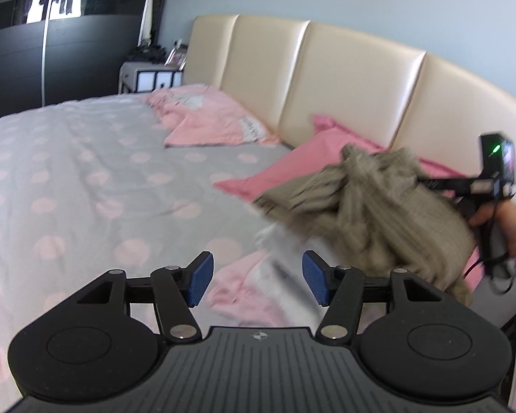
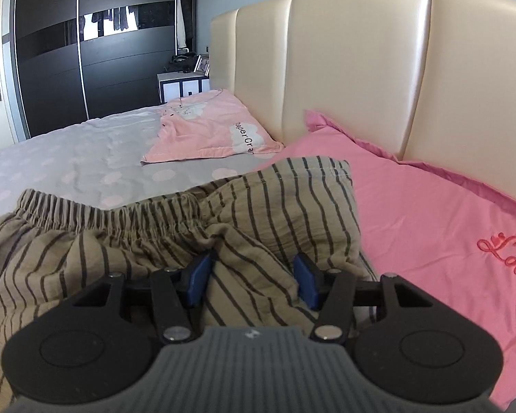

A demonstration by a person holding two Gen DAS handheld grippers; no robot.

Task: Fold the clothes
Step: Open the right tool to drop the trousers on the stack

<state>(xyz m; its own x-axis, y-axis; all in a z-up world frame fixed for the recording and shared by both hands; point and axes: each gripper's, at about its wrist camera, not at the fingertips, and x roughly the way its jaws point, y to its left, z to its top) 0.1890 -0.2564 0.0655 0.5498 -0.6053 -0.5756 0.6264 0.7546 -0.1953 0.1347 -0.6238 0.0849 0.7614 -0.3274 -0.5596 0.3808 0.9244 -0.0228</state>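
Observation:
Tan striped trousers (image 2: 148,241) with an elastic waistband hang bunched from my right gripper (image 2: 254,280), whose blue pads are closed around a thick fold of the cloth. In the left wrist view the same trousers (image 1: 368,213) show blurred, lifted above the bed at the right, with the right gripper (image 1: 423,182) behind them. My left gripper (image 1: 258,280) is open and empty, hovering over a pink and white garment (image 1: 258,296) lying on the bed.
The bed has a grey duvet with pink dots (image 1: 86,172). Pink pillows (image 2: 430,213) and a folded pink garment (image 2: 210,130) lie by the cream headboard (image 1: 326,79). A nightstand (image 1: 148,79) and dark wardrobe (image 1: 51,51) stand beyond.

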